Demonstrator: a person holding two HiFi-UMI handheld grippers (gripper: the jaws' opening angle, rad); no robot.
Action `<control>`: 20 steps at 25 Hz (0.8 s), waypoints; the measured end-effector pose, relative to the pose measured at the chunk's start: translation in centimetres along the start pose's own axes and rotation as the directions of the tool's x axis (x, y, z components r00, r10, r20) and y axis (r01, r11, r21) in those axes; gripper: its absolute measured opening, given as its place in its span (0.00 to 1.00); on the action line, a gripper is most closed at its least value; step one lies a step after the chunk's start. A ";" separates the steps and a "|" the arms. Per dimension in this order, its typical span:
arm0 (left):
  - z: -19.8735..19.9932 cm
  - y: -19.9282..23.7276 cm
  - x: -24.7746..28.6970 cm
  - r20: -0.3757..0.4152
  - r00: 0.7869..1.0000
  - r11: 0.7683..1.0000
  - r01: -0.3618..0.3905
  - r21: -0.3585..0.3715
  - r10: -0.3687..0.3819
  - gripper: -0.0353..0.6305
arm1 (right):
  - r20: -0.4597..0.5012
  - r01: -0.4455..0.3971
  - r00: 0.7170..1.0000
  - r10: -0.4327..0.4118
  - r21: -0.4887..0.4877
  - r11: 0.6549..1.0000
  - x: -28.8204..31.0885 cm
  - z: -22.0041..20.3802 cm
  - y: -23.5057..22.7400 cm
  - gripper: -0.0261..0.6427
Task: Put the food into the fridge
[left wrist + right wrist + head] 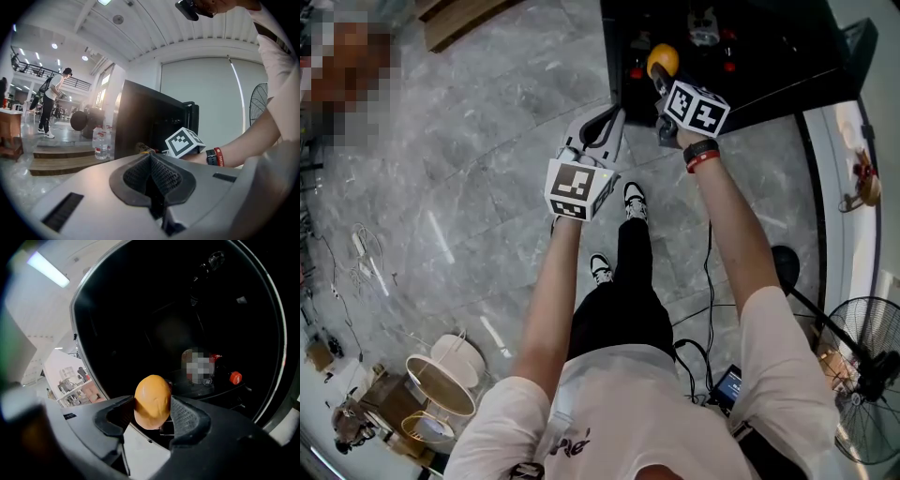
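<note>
My right gripper (151, 422) pinches the orange fruit (152, 401), left gripper (152, 177) pressed together; I'd ease it level past the fridge (154, 310)'s front edge.

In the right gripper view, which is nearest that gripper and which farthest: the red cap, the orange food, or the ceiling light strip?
1. orange food: centre, clamped between the jaws of the right gripper.
2. red cap: to the right, inside the dark fridge.
3. ceiling light strip: upper left, far off in the room outside the fridge.
</note>
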State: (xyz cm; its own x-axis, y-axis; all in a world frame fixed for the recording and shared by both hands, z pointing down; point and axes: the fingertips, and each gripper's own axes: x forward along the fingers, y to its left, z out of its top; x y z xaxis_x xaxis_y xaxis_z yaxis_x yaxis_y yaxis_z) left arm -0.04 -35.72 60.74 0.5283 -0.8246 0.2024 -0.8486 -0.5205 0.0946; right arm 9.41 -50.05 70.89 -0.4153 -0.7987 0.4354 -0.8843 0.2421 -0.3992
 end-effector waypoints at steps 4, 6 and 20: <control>0.0 0.0 1.1 -0.002 1.000 1.000 0.016 0.006 -0.016 0.08 | -0.003 0.007 1.000 -0.007 -0.052 0.999 2.0 0.8 -0.8 0.42; -0.1 0.1 1.2 -0.005 1.000 1.000 0.013 0.007 -0.013 0.08 | -0.001 0.004 1.000 -0.004 -0.059 0.998 2.7 1.2 -0.7 0.42; -1.2 0.1 2.8 -0.015 1.000 0.999 0.011 -0.037 -0.011 0.08 | -0.015 0.055 0.998 -0.058 -0.143 0.988 7.2 2.8 -3.8 0.42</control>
State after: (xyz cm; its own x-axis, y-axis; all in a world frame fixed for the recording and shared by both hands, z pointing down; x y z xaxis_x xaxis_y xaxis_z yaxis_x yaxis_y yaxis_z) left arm 1.32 -37.82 62.48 0.5372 -0.8154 0.2157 -0.8435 -0.5206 0.1326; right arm 10.35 -58.26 73.27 -0.3662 -0.8033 0.4696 -0.9274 0.2738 -0.2548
